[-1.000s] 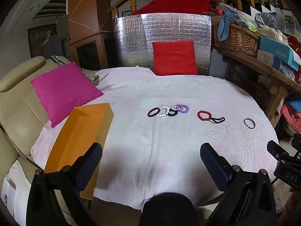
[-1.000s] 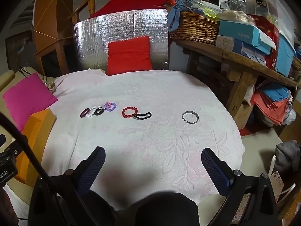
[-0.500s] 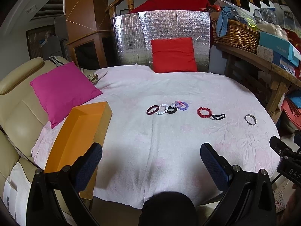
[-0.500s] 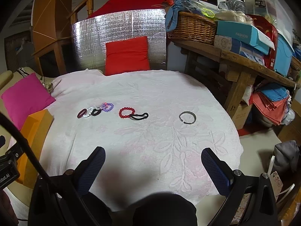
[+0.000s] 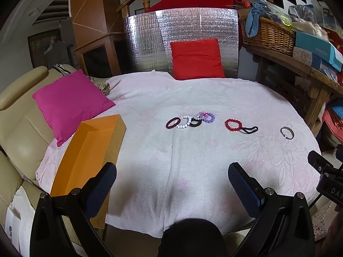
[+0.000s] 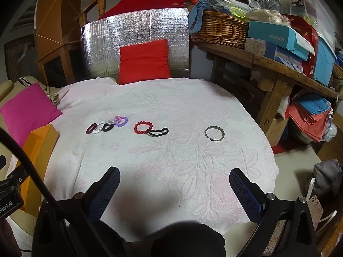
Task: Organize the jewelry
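Dim indoor light, sharp centre, fisheye-warped dark corners.

My left wrist camera sits low at the near edge of the white cloth, looking forward and slightly down between its spread fingers, with the orange box close on its left. My right wrist camera looks the same way from further right, so the wooden bench fills its right side. Both views share the cloth, the row of bracelets in the middle distance, and the red cushion at the back.
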A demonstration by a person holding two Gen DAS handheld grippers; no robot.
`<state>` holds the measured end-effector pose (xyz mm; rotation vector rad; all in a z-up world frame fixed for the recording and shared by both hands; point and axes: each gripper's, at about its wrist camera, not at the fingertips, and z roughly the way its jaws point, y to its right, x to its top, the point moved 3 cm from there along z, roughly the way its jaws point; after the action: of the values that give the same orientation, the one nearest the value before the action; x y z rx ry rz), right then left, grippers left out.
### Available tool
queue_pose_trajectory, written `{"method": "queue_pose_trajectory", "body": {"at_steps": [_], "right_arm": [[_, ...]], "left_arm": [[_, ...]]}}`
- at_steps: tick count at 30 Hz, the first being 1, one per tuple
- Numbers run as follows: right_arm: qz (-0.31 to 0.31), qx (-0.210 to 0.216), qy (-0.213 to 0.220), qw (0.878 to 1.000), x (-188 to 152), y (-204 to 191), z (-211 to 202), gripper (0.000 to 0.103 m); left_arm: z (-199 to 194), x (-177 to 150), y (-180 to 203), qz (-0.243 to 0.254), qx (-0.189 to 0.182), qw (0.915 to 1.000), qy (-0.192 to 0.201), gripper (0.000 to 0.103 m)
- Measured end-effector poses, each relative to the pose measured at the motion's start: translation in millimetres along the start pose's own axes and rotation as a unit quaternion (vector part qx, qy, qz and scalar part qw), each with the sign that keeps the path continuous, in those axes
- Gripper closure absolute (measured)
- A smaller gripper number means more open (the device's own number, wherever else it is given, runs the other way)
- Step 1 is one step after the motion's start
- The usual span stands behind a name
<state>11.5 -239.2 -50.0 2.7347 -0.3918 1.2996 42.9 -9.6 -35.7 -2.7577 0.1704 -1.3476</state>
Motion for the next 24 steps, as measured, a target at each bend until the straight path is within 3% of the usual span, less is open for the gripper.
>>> {"method": "queue_pose_trajectory", "body": {"at_steps": [18,24], "right_arm": [[-0.005,-0.007,-0.013,1.0,2,0,22,0.0],[0.008,-0.006,-0.015,1.0,7,14,40,0.0]], "left_arm": [[18,3,3,0.006,-0.004,0.9999,-0.014,0.0],[38,-5,3,0.005,-0.018,0.9986,-0.05,0.0]]}}
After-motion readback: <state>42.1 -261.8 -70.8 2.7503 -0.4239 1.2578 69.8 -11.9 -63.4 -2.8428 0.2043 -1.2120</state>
